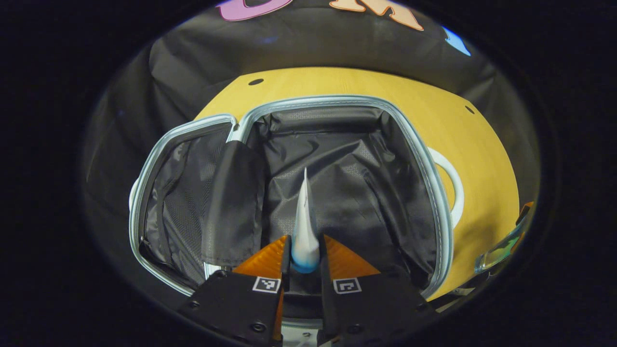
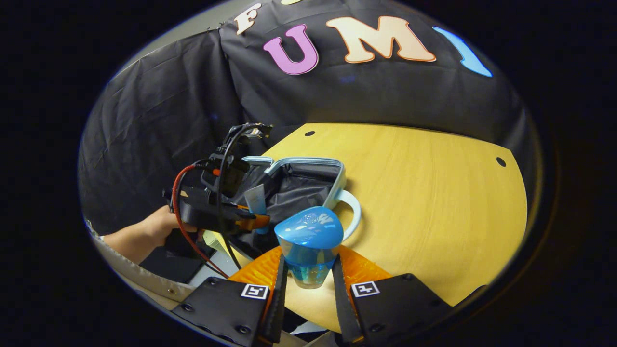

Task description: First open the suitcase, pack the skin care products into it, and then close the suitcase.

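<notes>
Black cloth hangs behind a pale wooden worktop (image 1: 482,159), and on it the suitcase (image 1: 436,193) lies open, its lid folded out to the left and its dark lining bare. That puts the opening step behind us, as I judge it; the packing step is the one in hand, and closing has not begun.

Over the open main compartment, in the left gripper view, the left hand-held gripper (image 1: 305,250) is clenched on a white tube (image 1: 305,217) with a blue cap end, both fingers pressing its lower part while the flat crimped tip points away over the lining. The tube is still in the air and not resting on the fabric. The next move for it looks like lowering into the compartment and letting the fingers part so it drops flat on the lining, clear of the zip rim.

In the right gripper view the same gripper shows farther off, held by a hand (image 2: 159,226) at the near left side of the suitcase (image 2: 340,183), the tube (image 2: 255,200) standing in it.

To the right, the right hand-held gripper (image 2: 308,270) grasps a blue bottle (image 2: 308,241) with a rounded glossy top, its fingers closed on the narrower clear lower part. It hangs over the worktop (image 2: 434,202), near the suitcase handle and outside the case. It probably has to swing left over the rim once the other gripper clears, since the two would crowd the same opening.
</notes>
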A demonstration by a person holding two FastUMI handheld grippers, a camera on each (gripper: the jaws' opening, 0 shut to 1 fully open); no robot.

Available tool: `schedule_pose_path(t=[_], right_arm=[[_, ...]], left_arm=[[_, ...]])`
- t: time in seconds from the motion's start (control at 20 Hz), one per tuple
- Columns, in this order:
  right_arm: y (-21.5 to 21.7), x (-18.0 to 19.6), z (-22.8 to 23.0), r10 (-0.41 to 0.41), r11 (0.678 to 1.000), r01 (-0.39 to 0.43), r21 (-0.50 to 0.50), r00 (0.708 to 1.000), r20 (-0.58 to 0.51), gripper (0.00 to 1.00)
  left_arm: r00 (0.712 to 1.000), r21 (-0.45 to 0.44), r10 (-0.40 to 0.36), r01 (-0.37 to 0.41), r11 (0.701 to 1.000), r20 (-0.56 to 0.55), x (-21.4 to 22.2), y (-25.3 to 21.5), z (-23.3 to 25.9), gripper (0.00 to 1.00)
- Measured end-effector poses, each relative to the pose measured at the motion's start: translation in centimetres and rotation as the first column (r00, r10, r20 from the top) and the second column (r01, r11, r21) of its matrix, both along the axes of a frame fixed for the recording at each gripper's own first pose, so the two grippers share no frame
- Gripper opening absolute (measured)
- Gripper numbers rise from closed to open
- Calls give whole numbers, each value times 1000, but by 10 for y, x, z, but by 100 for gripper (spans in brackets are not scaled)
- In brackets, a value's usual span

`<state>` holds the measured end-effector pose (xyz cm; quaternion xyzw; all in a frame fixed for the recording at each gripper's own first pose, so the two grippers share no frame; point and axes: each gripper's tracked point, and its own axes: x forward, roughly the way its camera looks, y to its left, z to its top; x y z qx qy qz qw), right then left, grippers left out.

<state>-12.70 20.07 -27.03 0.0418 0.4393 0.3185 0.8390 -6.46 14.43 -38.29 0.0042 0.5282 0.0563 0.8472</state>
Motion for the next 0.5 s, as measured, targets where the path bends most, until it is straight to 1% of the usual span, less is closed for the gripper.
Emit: schedule_pose_path(t=[0.05,0.1,0.2,0.25,0.3,0.35,0.4,0.45,0.5], right_arm=[[9,2,2,-2,1000,2,6,1000,-9,47],[19,3,3,-5,1000,6,13,1000,-18,48],[37,7,2,-14,1000,15,27,999,-37,47],[44,9,0,-18,999,19,26,999,-45,45],[50,9,-1,-20,999,22,23,998,-54,48],[57,11,-4,-21,1000,22,18,998,-63,45],[65,11,-8,-21,1000,22,14,997,-71,45],[73,11,-14,-16,1000,16,9,997,-82,48],[80,9,-20,-10,1000,10,1,995,-95,45]], left_arm=[[1000,-13,-9,9,1000,-11,-1,1,-2,28],[1000,-21,-16,16,1000,-7,4,2,-3,25],[999,-38,-32,31,999,-13,8,6,-8,28],[999,-69,-47,46,997,-5,11,3,-8,33],[998,-97,-57,58,994,14,14,-1,-2,49],[997,-112,-68,72,991,46,18,-2,7,65],[994,-127,-76,85,988,81,24,-2,15,82],[991,-139,-74,89,986,111,27,-1,24,98],[988,-150,-66,87,985,141,31,2,34,96]])
